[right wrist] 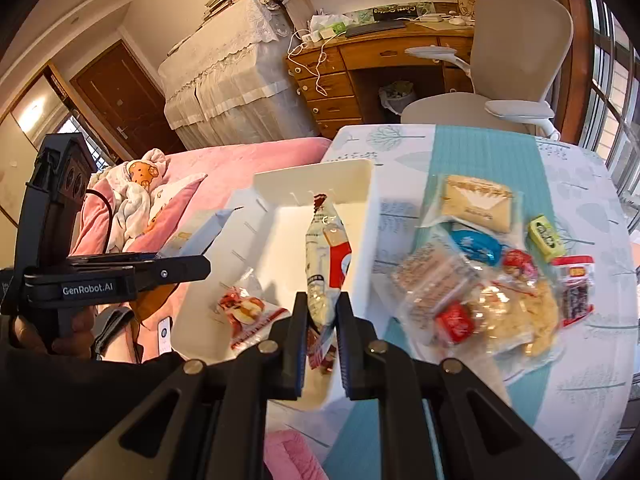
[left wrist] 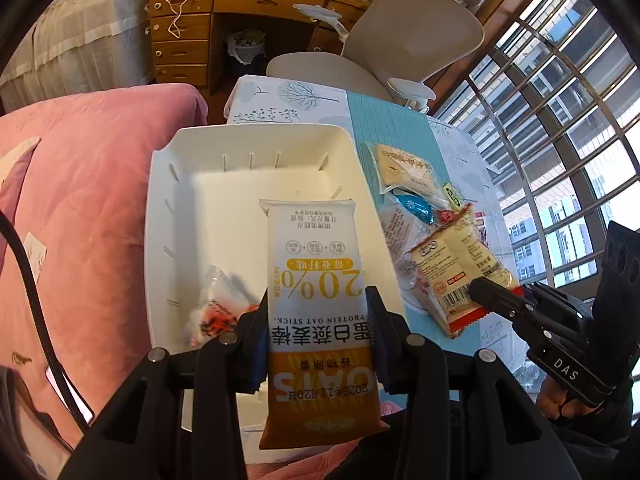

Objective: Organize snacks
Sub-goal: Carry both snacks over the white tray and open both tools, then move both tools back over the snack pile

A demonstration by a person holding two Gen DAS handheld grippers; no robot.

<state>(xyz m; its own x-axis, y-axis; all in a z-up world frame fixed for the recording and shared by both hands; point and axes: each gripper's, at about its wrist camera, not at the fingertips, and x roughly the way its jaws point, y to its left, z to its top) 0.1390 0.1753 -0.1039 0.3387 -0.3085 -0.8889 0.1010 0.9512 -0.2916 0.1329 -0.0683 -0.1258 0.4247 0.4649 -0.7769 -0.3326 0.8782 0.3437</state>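
Snacks are only partly sorted. Nearest in the left wrist view, the left tool (left wrist: 318, 322) is clenched across the middle of a flat protein oat stick packet (left wrist: 316, 280), glossy white with an orange lower end, held above the near part of the white plastic bin (left wrist: 256, 140). In the right wrist view, the right tool (right wrist: 322, 316) is pinched tight on the crimped end of a slim crinkly white-and-red snack packet (right wrist: 326, 256), which hangs over the bin's right wall.

Inside the bin lies one small clear wrapper with red print (right wrist: 248, 308), near its front left corner; the rest of its smooth floor is bare. The bin is a shallow rectangular tub with rounded corners and thin slots along its walls. By my reading, one snack is stowed, two are on the way in, and most of the job remains.

To the right of the bin, on the bench with its tree-print cloth and teal strip (right wrist: 480, 152), the loose heap waits: a clear bag of pale crackers (right wrist: 516, 312), a round red foil sweet (right wrist: 454, 322), a blue foil-wrapped piece (right wrist: 476, 246), a small green box (right wrist: 546, 236), a dark fruit packet with a red header (right wrist: 576, 288) and, farthest, a square beige pastry in clear film (right wrist: 476, 200).

Beyond the bench stands a grey office chair (right wrist: 516, 48).
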